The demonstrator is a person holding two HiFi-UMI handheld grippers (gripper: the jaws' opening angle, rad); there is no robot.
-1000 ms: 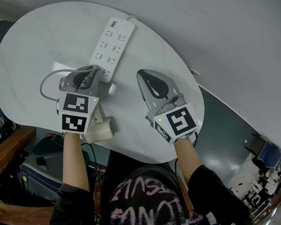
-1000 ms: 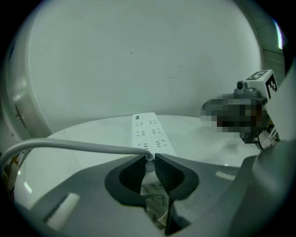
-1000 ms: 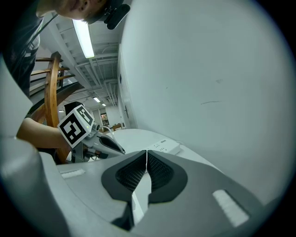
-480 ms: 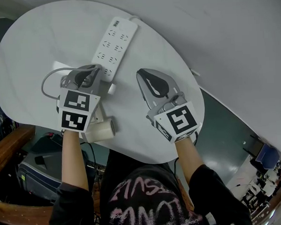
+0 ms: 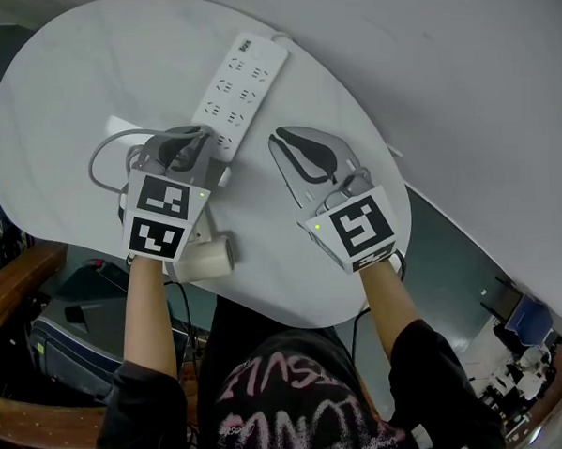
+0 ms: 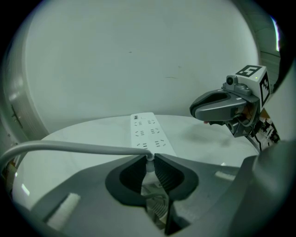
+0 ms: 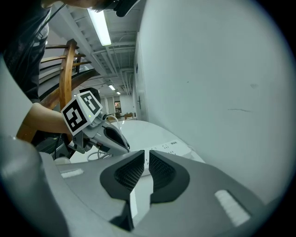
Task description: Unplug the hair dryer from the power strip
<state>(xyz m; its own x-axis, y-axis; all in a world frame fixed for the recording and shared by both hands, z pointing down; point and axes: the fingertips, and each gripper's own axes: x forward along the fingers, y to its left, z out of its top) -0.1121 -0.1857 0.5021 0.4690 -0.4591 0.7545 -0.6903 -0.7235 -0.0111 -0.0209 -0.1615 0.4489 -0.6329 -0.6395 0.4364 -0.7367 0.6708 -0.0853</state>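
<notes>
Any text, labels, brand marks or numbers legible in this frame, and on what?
No text reads clearly.
Power strip: small print at its far end, too small to read.
Shirt: pink lettering, upside down and stylised, unreadable.
Marker cubes: black-and-white patterns, no words.

- I note a white oval table (image 5: 49,100) standing beside a pale wall (image 5: 460,50).
- I see a wooden rail (image 7: 69,74) beyond the table.
- A ceiling strip light (image 7: 101,25) is lit.

Large open lab-like hall: ceiling strip light (image 7: 102,25), bare ceiling beams (image 7: 121,76), distant office chair (image 5: 519,317).
</notes>
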